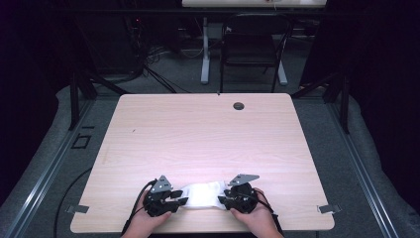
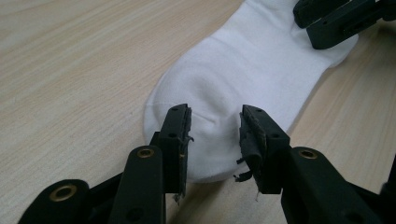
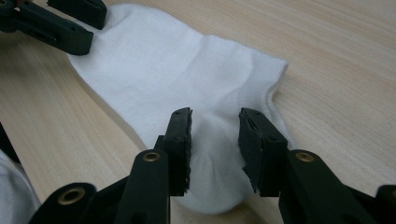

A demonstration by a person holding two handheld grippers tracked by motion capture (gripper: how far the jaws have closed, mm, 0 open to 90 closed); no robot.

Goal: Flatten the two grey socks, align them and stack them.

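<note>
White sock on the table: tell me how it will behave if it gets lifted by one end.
The white sock lies flat and creased on the wooden table, so it will probably droop limply rather than hold shape. It looks like thin knit, so likely light. The left gripper and right gripper straddle its ends; the soft fabric may bunch between the pads.

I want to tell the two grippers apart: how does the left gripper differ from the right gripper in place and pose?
The left gripper is at the left end of the white sock, the right gripper at its right end. The left gripper points right, and the right gripper points left, so they face each other. Both are black with a grey plate on top, and both stand with jaws apart around a raised fold of sock on the wooden table.
</note>
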